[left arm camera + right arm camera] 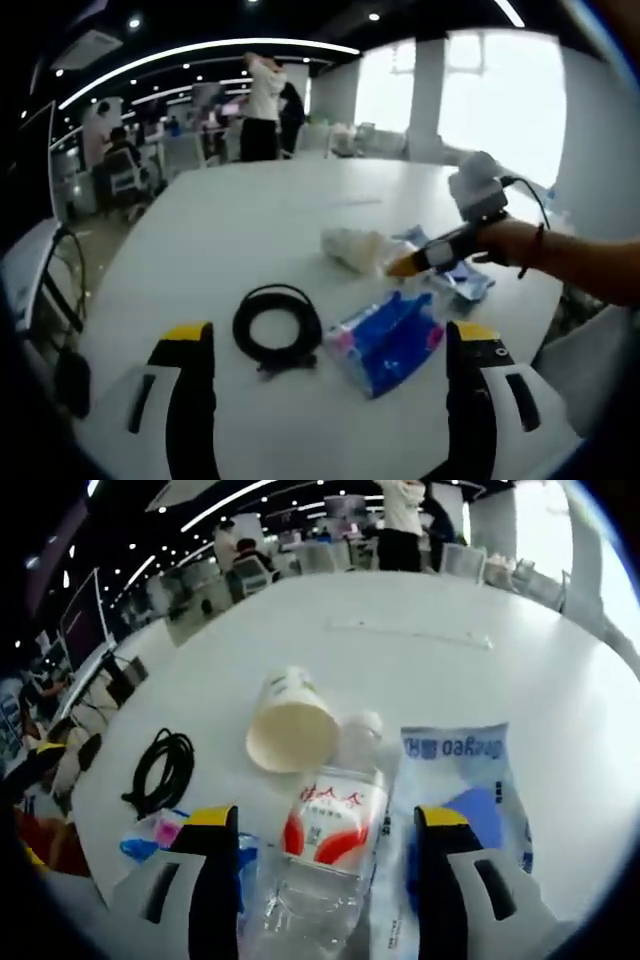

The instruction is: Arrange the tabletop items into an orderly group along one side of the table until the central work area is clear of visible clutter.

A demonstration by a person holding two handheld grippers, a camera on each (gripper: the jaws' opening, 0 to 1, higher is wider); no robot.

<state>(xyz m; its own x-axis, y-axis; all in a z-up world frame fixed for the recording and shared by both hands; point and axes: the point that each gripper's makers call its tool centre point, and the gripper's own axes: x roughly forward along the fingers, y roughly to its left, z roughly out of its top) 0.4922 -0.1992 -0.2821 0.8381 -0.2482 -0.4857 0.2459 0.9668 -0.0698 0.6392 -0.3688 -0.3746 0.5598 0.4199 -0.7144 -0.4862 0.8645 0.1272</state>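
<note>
Two grippers we log first, nearest to us. In the left gripper view our left gripper (330, 345) stands with its jaws spread wide and nothing between them, hovering over the white table (250, 215). In the right gripper view our right gripper (326, 825) has its jaws apart on either side of a clear plastic bottle (325, 855) lying on its side; we cannot tell whether the pads touch it.

Items placed relative to that bottle:
- A blue snack packet (385, 340) (165, 835), just beside the bottle on the right gripper view's left, flat on the table.
- A blue-and-white pouch (465, 780), just beside the bottle on the other side, flat, its print upside down to us.
- A coiled black cable (277, 325) (160, 770), beyond the snack packet, apart from the bottle.
- A paper cup (290, 725), tipped on its side just beyond the bottle's cap end, its open mouth facing us.

In the left gripper view, the person's hand (510, 240) shows over the bottle and pouch. Farthest, past the table: office chairs (125, 175) and a standing person (262, 105).
</note>
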